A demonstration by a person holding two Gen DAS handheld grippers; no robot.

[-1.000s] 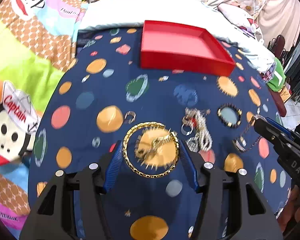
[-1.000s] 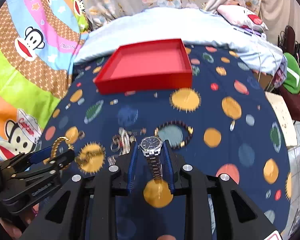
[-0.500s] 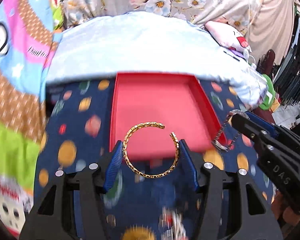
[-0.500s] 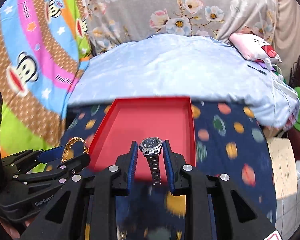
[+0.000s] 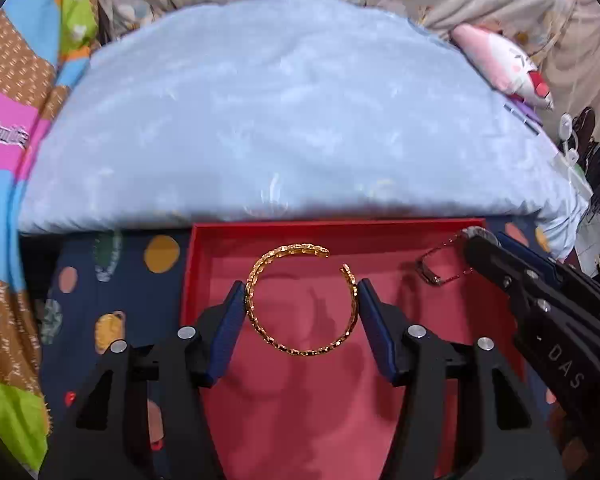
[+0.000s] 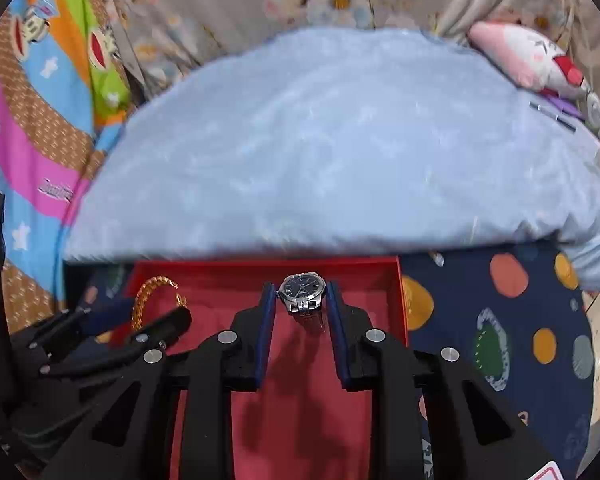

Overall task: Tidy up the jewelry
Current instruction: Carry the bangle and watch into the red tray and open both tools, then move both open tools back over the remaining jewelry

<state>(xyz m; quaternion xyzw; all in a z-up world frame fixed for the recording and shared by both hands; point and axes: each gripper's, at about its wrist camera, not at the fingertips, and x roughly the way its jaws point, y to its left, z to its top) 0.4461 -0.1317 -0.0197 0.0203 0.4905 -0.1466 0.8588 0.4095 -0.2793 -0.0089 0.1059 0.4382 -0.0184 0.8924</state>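
Two grippers hang side by side over one red tray point(image 5: 384, 229). The left gripper point(image 5: 301, 307) pinches one open gold bangle point(image 5: 300, 351) by its sides; the right gripper point(image 6: 300, 307) clamps one silver wristwatch point(image 6: 302, 289) by its case, dial up, band dangling. Beyond the tray's far wall lies one pale blue blanket point(image 6: 332, 148), with one pink plush toy point(image 6: 528, 58) farther right.
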